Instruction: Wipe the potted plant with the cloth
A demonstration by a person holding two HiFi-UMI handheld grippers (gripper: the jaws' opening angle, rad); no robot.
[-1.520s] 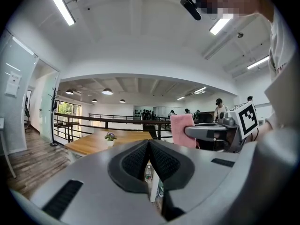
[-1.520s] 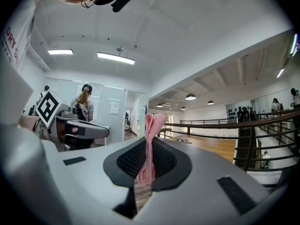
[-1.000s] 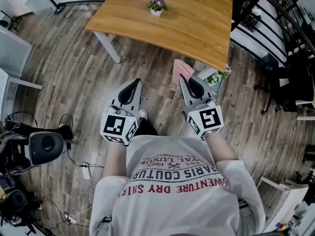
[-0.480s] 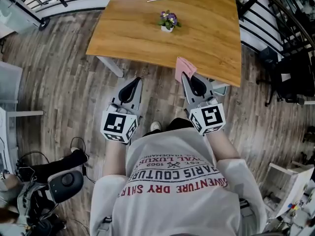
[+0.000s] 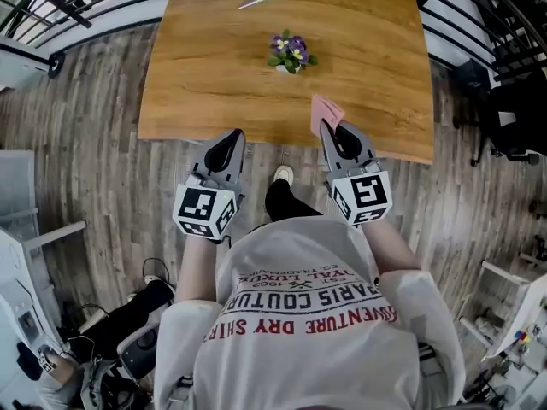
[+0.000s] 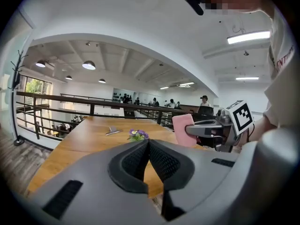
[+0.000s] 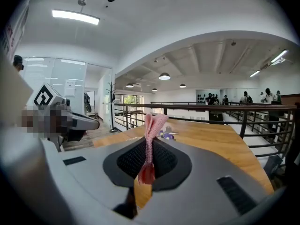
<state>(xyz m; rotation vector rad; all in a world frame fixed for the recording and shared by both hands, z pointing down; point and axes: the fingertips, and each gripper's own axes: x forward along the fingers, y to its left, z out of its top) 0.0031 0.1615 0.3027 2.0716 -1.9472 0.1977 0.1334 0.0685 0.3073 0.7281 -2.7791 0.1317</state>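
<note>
At the near edge of the wooden worktop (image 5: 214, 75), the left gripper (image 5: 235, 135) has its fingers pressed together on nothing, while the right gripper (image 5: 329, 126) pinches the pink cloth (image 5: 326, 111) upright in its fingers. The potted plant (image 5: 291, 54) (purple flowers, white pot) stands near the worktop's middle.
</note>
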